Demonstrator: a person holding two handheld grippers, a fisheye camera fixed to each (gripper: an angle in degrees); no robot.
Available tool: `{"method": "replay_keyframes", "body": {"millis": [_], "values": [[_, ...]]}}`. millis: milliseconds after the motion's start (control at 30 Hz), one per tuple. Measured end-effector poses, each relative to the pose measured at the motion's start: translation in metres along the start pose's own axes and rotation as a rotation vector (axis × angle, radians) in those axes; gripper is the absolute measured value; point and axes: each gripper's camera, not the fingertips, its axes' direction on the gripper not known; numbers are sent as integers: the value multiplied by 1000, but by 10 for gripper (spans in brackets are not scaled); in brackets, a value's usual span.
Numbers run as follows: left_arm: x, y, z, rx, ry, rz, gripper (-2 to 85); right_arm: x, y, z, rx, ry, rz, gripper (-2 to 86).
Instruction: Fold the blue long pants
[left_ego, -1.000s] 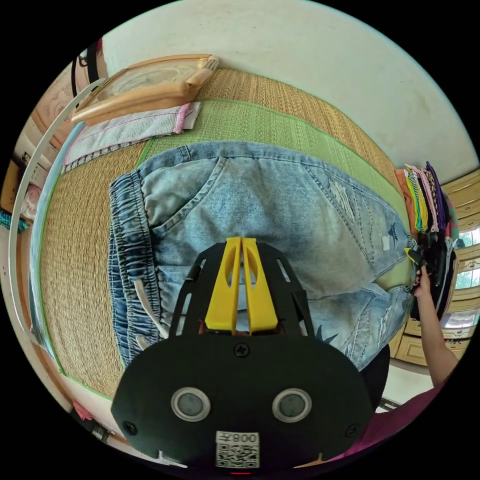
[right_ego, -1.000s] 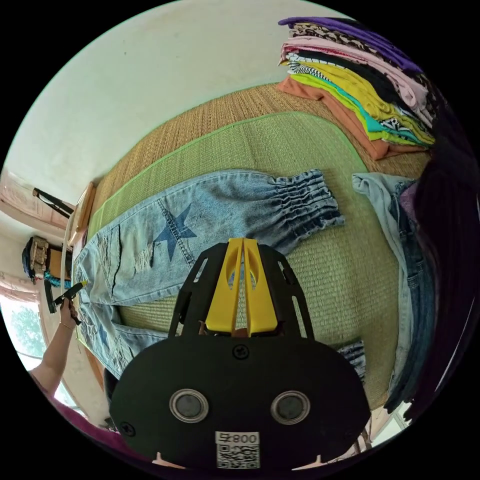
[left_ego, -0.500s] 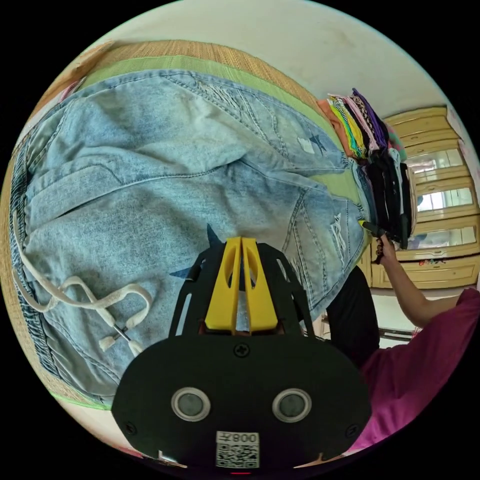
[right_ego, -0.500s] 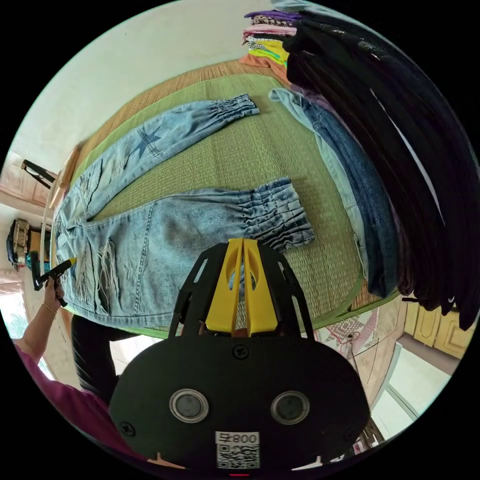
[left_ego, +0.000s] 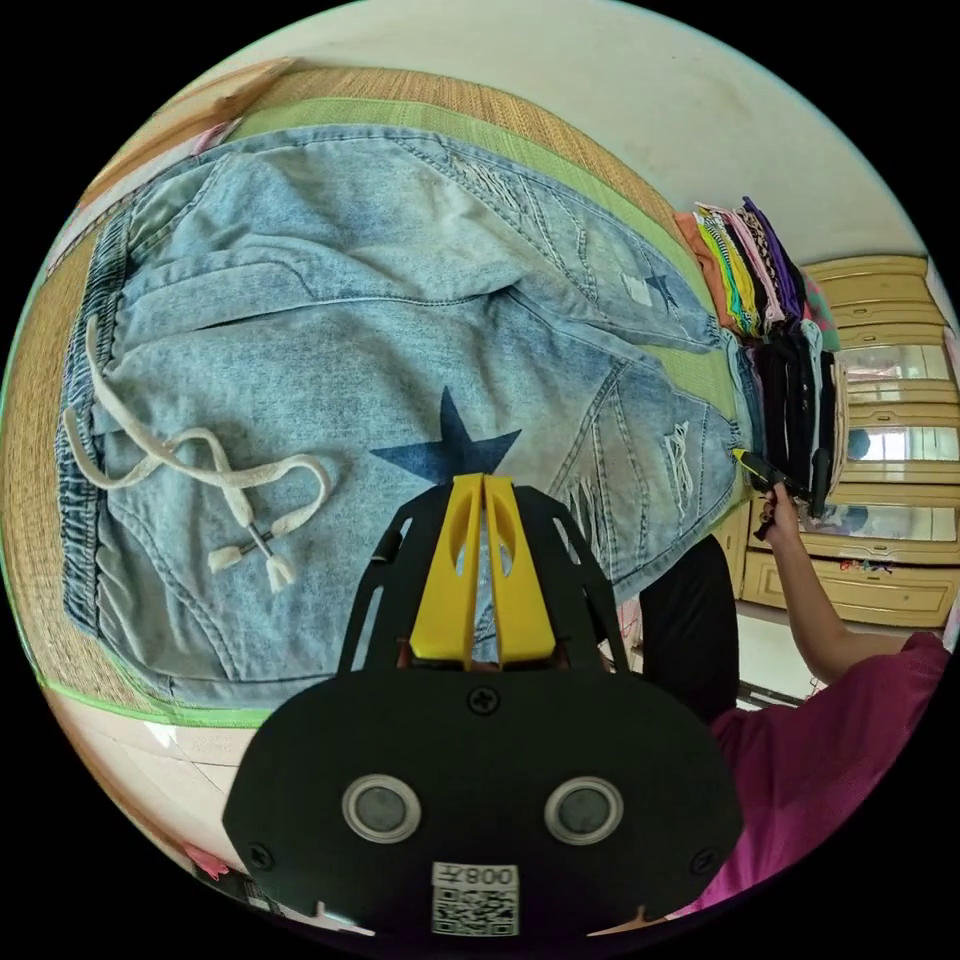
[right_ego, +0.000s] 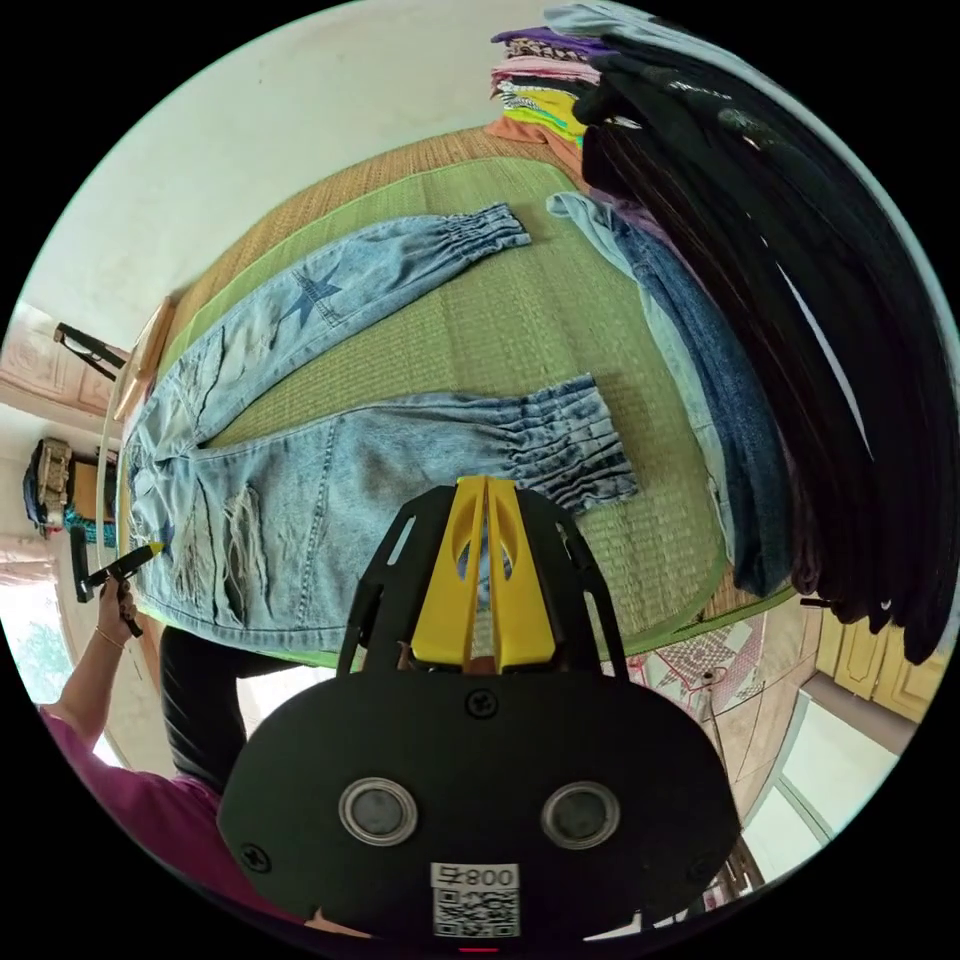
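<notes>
From my left gripper (left_ego: 484, 490) I look down on the top half of the pants (left_ego: 400, 330), its yellow jaws pressed together with nothing between them, hovering over the near thigh just below a dark blue star (left_ego: 447, 450); to the side lies the white drawstring (left_ego: 215, 480), loosely looped under the gathered waistband (left_ego: 85, 400); this close I can see frayed rips (left_ego: 680, 450) by the knee, pocket seams, and a smaller star on the far leg; further off, the right gripper (left_ego: 752, 462) shows small in a hand (left_ego: 778, 503), with a magenta sleeve (left_ego: 830, 720) nearer the lens, and beyond it a stack of folded clothes (left_ego: 740, 270) and yellow cabinets (left_ego: 880, 300). From my right gripper (right_ego: 484, 492) I get the other end; its jaws too are closed and empty, above the near leg close to the elastic cuff (right_ego: 560, 445); the pants (right_ego: 330, 480) lie flat and face up on the green mat (right_ego: 500, 320), legs spread in a V, the far cuff (right_ego: 480, 230) well apart from the near one; darker jeans (right_ego: 700, 370) lie beside the mat edge under a dark heap (right_ego: 800, 300); far off the left gripper (right_ego: 140, 555) sits by the pants' near edge. Each gripper body carries a small label with a code; I leave it unread.
</notes>
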Motion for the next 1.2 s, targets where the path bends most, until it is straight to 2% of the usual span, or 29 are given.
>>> {"method": "replay_keyframes", "body": {"millis": [67, 200, 300, 467, 600, 667, 767, 933, 1133, 1200], "values": [[-4, 5, 3, -3, -41, -37, 0, -11, -2, -1, 10, -60, -40, -1], [-5, 16, 22, -18, 24, -51, 0, -53, -7, 5, -3, -119, -181, 0], [11, 20, 32, -24, -12, -10, 0, -99, -18, 13, -13, -175, -322, 0], [25, 13, 47, -38, 26, -28, 0, -189, -54, 32, -10, -276, -551, 0], [49, -3, 62, -22, 0, 4, 0, -242, -78, 58, -54, -247, -674, 0], [53, -8, 73, -33, 19, 1, 0, -260, -85, 89, -145, -191, -713, -1], [62, -16, 82, -29, 56, -13, 0, -252, -84, 101, -149, -211, -688, 0], [109, -53, 81, 100, 114, 83, 1, -214, -76, 90, -91, -267, -620, 0], [162, -143, 105, 223, 45, 115, 1, -183, -81, 92, -47, -227, -576, 1], [171, -170, 125, 185, 3, 89, 2, -178, -78, 100, -51, -207, -577, 1]]}}
